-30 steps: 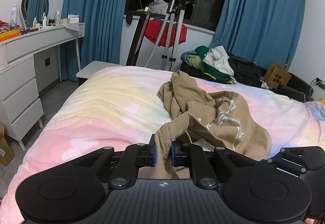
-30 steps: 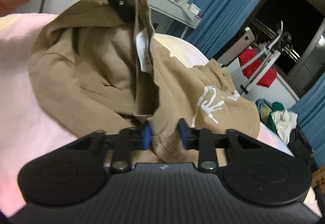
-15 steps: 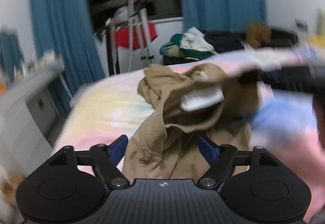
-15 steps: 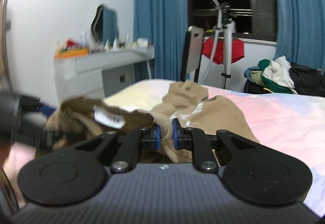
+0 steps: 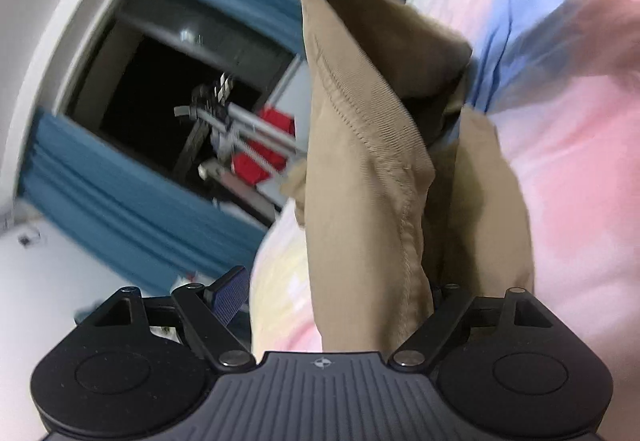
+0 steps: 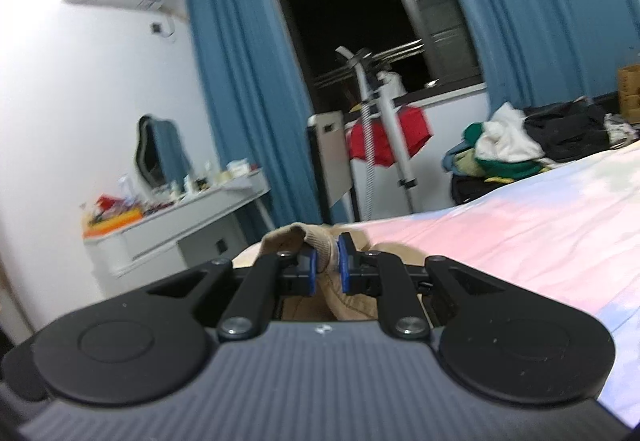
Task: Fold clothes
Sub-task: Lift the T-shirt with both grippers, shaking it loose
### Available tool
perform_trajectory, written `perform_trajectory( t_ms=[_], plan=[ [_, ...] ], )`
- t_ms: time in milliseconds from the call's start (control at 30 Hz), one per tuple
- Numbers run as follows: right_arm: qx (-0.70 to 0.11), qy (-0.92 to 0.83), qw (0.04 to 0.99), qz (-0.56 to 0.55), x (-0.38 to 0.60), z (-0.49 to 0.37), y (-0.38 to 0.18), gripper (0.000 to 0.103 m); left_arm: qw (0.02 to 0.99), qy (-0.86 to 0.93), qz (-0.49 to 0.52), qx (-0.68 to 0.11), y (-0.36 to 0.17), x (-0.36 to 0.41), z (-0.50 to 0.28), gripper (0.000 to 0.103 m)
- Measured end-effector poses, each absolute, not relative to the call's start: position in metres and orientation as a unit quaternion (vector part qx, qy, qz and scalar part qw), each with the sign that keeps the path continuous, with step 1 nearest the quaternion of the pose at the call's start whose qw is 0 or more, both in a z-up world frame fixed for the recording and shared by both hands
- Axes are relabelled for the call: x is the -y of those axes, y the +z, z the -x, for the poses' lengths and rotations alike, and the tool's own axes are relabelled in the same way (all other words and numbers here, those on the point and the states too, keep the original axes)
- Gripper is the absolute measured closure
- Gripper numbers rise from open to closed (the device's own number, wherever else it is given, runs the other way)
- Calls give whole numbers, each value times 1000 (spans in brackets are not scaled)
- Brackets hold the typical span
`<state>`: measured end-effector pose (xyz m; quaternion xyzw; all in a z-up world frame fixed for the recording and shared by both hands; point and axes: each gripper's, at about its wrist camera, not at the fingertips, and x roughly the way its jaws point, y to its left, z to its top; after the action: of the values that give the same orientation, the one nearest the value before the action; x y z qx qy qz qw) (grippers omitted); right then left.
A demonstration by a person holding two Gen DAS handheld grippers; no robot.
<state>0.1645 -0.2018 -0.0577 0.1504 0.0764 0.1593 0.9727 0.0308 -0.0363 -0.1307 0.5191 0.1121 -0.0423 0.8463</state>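
The tan garment (image 5: 360, 161) is off the pastel bedspread (image 5: 580, 161) for most of its length and not folded at all: it hangs as one bunched, twisted rope, so spreading and every fold look to be left. Its long axis runs from the right gripper (image 6: 327, 266), pinched tight on a ribbed edge, down to the left gripper (image 5: 340, 305) (spread wide, cloth merely draped between its fingers), lower folds resting on the bed.

Home bedroom: bed (image 6: 520, 237), dressing table (image 6: 180, 217) (mirror).
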Motion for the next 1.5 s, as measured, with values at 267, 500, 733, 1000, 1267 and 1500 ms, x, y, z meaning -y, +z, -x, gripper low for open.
perform_trajectory(
  t_ms=[267,500,733,1000,1267,1500],
  plan=[
    [-104,119,974,-162,214,-176,-66,89,917,-160,-361,-59,-77,16,-18,88],
    [-228,121,956,-136,196,-203,-102,89,942,-246,79,-213,-26,-79,-89,96],
    [-266,144,939,-161,183,-203,-119,89,901,-170,233,-324,-51,-133,-130,86],
    [-215,194,933,-212,189,-194,-100,90,865,-61,331,-371,-73,-183,-125,69],
    [-233,202,922,-235,186,-196,-107,90,899,-64,351,-255,-37,-202,-95,57],
    [-252,206,913,-248,185,-198,-113,90,949,-43,149,-274,-23,-150,-80,45]
  ],
)
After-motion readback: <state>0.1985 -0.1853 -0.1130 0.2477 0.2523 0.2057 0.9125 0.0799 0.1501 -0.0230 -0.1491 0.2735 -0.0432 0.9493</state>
